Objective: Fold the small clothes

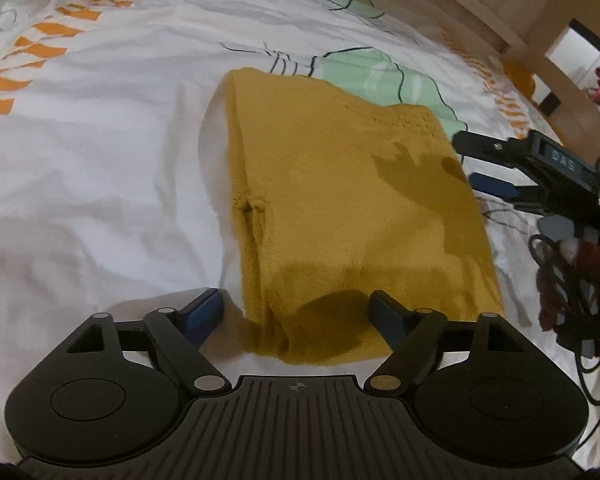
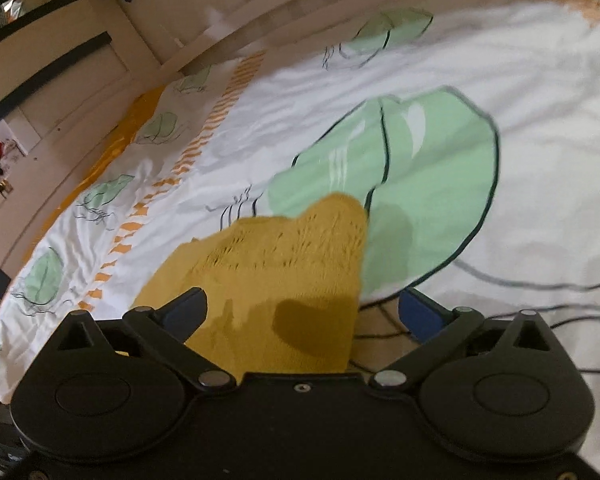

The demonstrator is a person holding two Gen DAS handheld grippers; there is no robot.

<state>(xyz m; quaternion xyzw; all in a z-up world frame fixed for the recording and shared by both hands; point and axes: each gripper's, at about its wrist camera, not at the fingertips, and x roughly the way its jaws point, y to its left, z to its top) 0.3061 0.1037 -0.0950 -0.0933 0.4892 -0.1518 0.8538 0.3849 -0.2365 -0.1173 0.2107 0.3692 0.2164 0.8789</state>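
A mustard-yellow knitted garment point(image 1: 340, 208) lies folded into a rough rectangle on a white bedsheet point(image 1: 100, 160). My left gripper point(image 1: 298, 312) is open and empty, just above the garment's near edge. My right gripper point(image 1: 466, 160) is open at the garment's right edge, seen from the side in the left wrist view. In the right wrist view the right gripper point(image 2: 304, 312) is open and empty over a corner of the garment point(image 2: 284, 272).
The sheet point(image 2: 500, 80) has green leaf prints point(image 2: 420, 168) and orange stripes. A wooden bed frame point(image 1: 540, 40) runs along the far edge. Black cables point(image 1: 572, 300) and a dark red sleeve point(image 1: 596, 276) hang at the right.
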